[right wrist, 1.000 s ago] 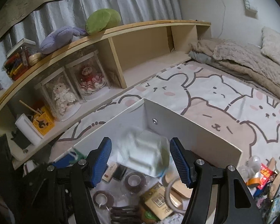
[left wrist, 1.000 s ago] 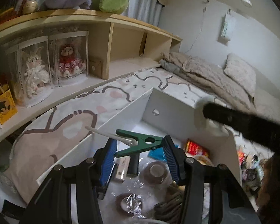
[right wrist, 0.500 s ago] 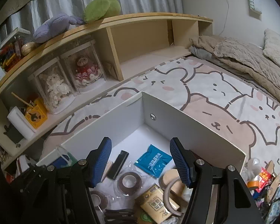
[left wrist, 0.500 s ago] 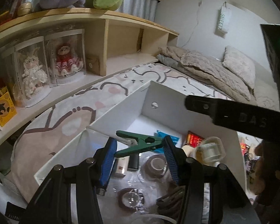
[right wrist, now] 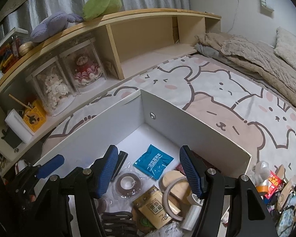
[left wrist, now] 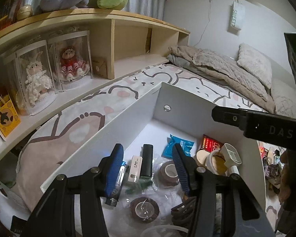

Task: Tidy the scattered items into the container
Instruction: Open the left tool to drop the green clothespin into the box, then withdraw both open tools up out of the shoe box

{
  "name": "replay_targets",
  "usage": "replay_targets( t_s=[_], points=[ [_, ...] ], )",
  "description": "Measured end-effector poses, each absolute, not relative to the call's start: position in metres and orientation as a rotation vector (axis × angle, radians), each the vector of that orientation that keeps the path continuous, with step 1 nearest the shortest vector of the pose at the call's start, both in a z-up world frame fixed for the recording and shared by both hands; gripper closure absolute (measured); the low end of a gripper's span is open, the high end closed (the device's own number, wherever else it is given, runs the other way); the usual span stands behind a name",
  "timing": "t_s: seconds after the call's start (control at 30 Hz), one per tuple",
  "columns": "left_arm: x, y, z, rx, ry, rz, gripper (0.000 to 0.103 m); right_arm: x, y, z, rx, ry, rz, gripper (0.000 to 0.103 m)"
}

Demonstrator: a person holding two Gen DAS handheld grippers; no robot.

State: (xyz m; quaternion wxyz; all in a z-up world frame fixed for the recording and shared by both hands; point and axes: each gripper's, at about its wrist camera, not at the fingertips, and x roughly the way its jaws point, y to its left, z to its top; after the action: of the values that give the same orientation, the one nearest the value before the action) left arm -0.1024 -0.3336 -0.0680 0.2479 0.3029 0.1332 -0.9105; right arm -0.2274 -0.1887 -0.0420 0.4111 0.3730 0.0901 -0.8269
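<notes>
My left gripper (left wrist: 148, 165) hangs over the white box (left wrist: 108, 130) with its jaws opening and nothing between the blue pads. Just below them a green clip (left wrist: 139, 184) shows as a blur above the box floor. My right gripper (right wrist: 148, 171) stands open over the same box (right wrist: 187, 126), empty, above a blue packet (right wrist: 153, 162). In the box lie brown tape rolls (left wrist: 145, 210), a black stick-shaped item (left wrist: 147, 162), a red pack (left wrist: 210, 143), a white tape dispenser (left wrist: 229, 156) and a tan pouch (right wrist: 155, 207).
Several loose items (right wrist: 272, 179) lie on the bear-print bedsheet (right wrist: 217, 90) right of the box. A wooden shelf (right wrist: 148, 33) with boxed dolls runs along the left. Blankets and a pillow (left wrist: 254, 65) lie at the far end.
The green clip has left my left gripper's pads and dropped toward the box floor as the jaws widened. The white packet seen between my right fingers a second ago is gone.
</notes>
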Motion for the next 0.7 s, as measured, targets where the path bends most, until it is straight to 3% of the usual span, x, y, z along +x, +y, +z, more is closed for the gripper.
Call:
replay_targets(
  t_s=[0.1, 0.7],
  points=[
    [-0.102, -0.3308, -0.0664, 0.834, 0.347, -2.495, 0.036, -0.2266, -0.1884, -0.0428, 0.943, 0.221, -2.076, 0.037],
    [-0.1036, -0.3268, -0.0662, 0.846, 0.331, -2.508, 0.035, -0.2254, -0.1843, -0.0476, 0.995, 0.234, -2.064, 0.037]
  ],
)
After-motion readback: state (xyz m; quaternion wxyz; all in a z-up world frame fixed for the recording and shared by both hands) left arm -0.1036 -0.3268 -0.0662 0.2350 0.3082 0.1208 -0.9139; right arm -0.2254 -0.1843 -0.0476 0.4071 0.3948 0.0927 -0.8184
